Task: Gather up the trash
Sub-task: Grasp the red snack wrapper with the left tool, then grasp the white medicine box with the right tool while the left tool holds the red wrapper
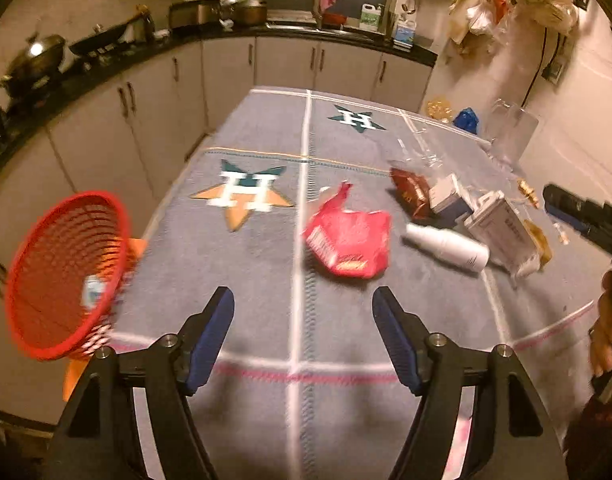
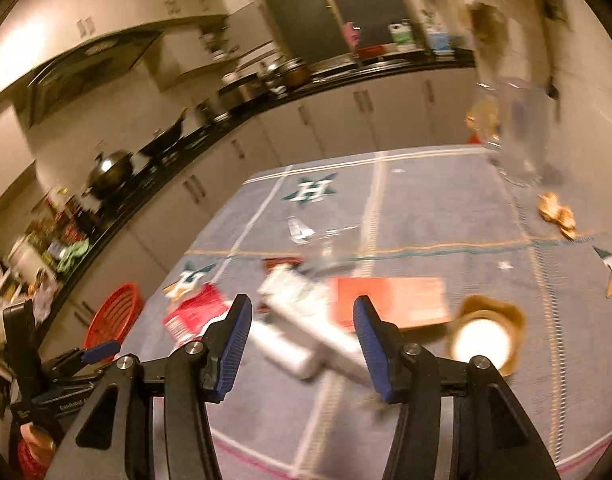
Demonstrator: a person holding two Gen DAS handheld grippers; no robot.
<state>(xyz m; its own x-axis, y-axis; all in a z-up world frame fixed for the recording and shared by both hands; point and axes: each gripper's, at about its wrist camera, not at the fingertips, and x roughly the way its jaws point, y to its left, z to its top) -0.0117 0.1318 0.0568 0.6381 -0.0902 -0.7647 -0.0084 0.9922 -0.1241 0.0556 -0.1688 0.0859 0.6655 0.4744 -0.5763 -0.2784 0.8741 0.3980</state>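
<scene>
Trash lies on a grey table cloth (image 1: 265, 128): a red snack bag (image 1: 348, 240), a white bottle (image 1: 448, 246), a brown packet (image 1: 412, 194) and white boxes (image 1: 498, 226). A red mesh basket (image 1: 65, 272) stands at the table's left edge with a small item inside. My left gripper (image 1: 303, 300) is open and empty above the cloth, just short of the red bag. My right gripper (image 2: 301, 312) is open and empty above the white bottle (image 2: 281, 346) and white boxes (image 2: 306, 300). An orange flat packet (image 2: 390, 300) and a paper cup (image 2: 482, 344) lie to its right.
A clear plastic container (image 1: 510, 128) stands at the table's far right, with a blue item (image 1: 466, 120) and golden wrappers (image 2: 558, 212) near it. Kitchen cabinets (image 1: 153, 100) and a counter with woks run along the left and back. The basket also shows in the right wrist view (image 2: 113, 316).
</scene>
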